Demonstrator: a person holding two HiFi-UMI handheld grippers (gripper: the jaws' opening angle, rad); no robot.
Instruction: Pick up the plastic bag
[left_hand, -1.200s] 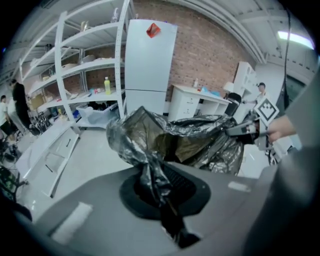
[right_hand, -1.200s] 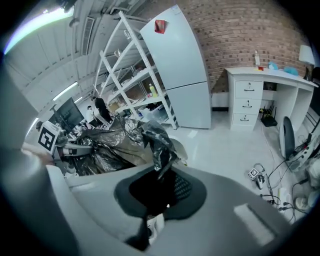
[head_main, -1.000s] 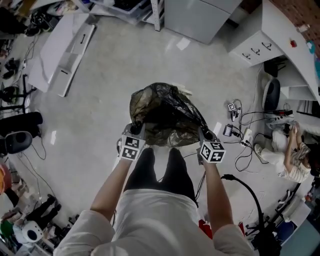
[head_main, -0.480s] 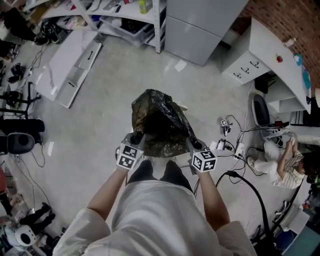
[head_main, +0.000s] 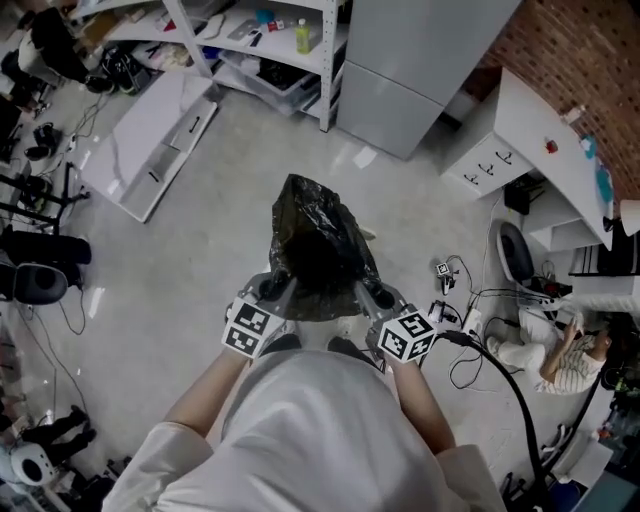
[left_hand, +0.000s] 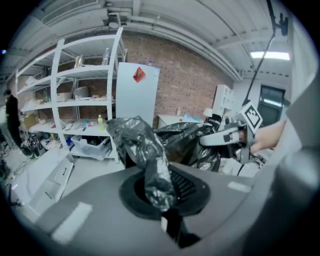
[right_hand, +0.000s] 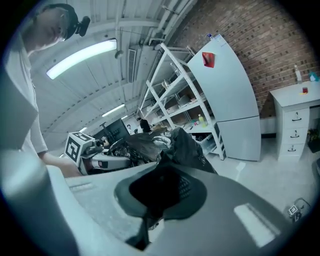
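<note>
A black plastic bag hangs lifted off the floor in front of the person, held at its rim on both sides. My left gripper is shut on the bag's left edge; in the left gripper view a crumpled fold of the bag is pinched between the jaws. My right gripper is shut on the right edge, where dark film of the bag rises out of the closed jaws. Each gripper view shows the other gripper across the bag: the right gripper and the left gripper.
A white shelf rack and a grey cabinet stand ahead. A white panel lies on the floor at left. White drawers, cables and a seated person are at right. Gear lines the left edge.
The bag has been lifted and drawn closer to the person's body, and the two grippers have come nearer together. The head view has tilted up toward the shelves.
</note>
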